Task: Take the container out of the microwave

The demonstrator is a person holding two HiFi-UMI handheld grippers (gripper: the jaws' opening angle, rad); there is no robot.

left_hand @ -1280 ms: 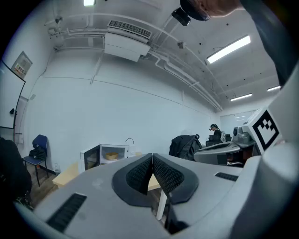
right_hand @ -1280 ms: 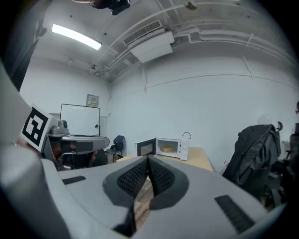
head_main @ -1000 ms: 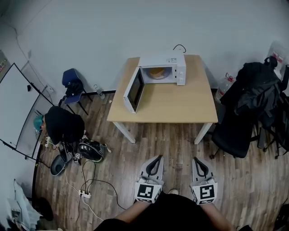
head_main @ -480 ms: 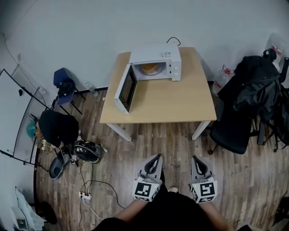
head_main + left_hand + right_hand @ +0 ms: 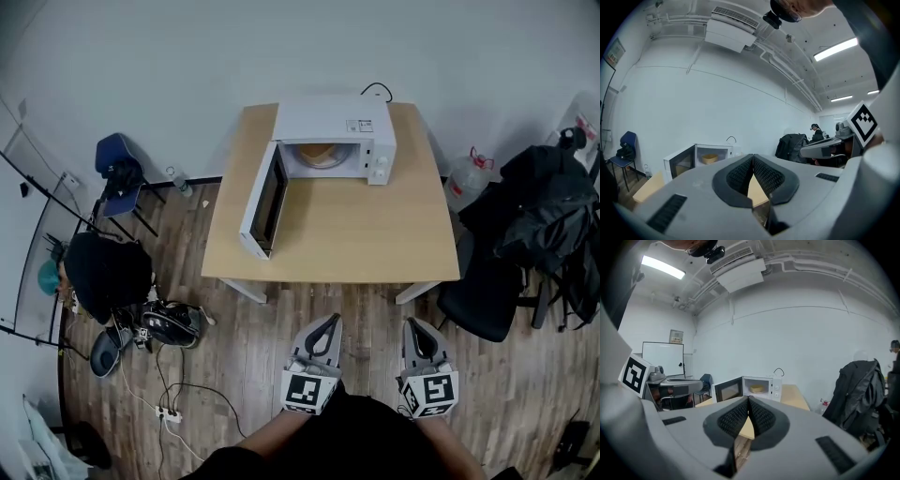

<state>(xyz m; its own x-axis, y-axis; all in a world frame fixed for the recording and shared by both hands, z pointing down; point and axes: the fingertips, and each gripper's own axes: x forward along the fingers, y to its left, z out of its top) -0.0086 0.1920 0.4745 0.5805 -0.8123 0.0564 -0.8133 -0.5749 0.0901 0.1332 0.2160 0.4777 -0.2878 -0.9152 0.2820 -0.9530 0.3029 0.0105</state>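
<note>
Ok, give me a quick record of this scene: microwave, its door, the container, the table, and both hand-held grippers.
microwave: white, at the table's far edge
door: swung open to the left
container: yellowish, inside the microwave
table: light wood, holds the microwave
left hand-held gripper: shut, empty, short of the table
right hand-held gripper: shut, empty, short of the table

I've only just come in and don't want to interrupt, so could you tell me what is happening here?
A person holds a tool in each hand. The left tool and right tool are both shut and empty, pointing toward the table from the floor in front of it. On the table stands a microwave with its door swung open, and a yellowish container sits inside. Neither tool has reached it yet.
</note>
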